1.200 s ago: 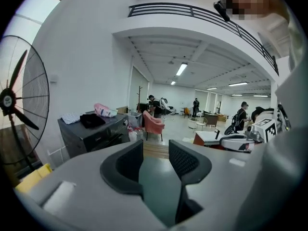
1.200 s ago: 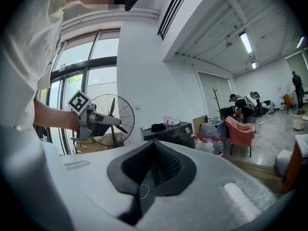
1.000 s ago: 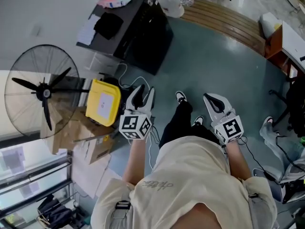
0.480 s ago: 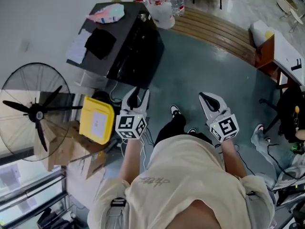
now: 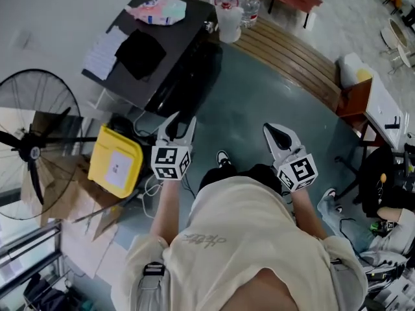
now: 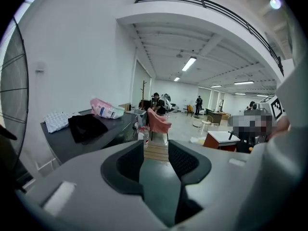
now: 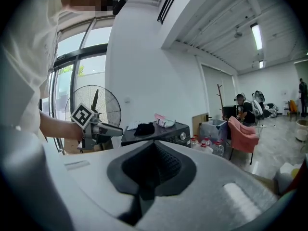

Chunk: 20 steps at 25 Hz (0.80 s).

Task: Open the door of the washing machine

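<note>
Both grippers now nearer washing machine, upper left; door untouched. Left gripper jaws spread, empty; right gripper jaws pressed together.

Left gripper, right gripper carried closer to washing machine.

No readable txt. Shirt print and white label on yellow box: too small/blurry to read. Cubes on left gripper, right gripper: b/w square markers only, no chars.
</note>
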### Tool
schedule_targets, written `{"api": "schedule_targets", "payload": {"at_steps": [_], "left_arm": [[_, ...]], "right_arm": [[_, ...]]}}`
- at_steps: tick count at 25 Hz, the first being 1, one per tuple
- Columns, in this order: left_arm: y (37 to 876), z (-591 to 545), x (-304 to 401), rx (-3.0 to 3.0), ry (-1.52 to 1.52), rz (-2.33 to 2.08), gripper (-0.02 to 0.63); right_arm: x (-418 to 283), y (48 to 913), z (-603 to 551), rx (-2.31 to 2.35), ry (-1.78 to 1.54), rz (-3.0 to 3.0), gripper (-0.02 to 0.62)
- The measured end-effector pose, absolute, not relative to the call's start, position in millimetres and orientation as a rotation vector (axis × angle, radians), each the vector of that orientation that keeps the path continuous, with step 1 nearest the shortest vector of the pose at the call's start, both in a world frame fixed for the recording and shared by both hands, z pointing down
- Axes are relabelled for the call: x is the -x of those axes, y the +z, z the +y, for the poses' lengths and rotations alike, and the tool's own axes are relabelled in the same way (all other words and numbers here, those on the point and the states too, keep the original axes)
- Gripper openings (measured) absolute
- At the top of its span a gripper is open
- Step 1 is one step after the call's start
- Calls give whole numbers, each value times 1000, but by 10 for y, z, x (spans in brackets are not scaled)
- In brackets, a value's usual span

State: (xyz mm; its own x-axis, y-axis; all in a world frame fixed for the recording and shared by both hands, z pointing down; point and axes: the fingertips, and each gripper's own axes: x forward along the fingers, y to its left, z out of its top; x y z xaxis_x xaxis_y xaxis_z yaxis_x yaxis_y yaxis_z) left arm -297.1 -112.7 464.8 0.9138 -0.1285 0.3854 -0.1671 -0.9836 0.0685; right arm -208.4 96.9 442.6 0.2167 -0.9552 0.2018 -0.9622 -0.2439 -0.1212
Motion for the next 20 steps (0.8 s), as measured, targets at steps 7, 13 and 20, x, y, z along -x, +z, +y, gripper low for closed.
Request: {"api": "schedule_targets", "payload": {"at_steps": [7, 13, 20], "left_arm": [[4691, -1501, 2752, -2902, 621, -333, 179], [4755, -1731, 2671, -2820, 693, -523, 179], [4892, -1966, 2423, -2614, 656, -794, 181]], "right_arm": [[1736, 4431, 431, -2288, 447, -2026, 2], [1307, 4561, -88, -2099, 528, -2234, 2], [590, 4514, -673, -1766, 479, -2467, 0]]}}
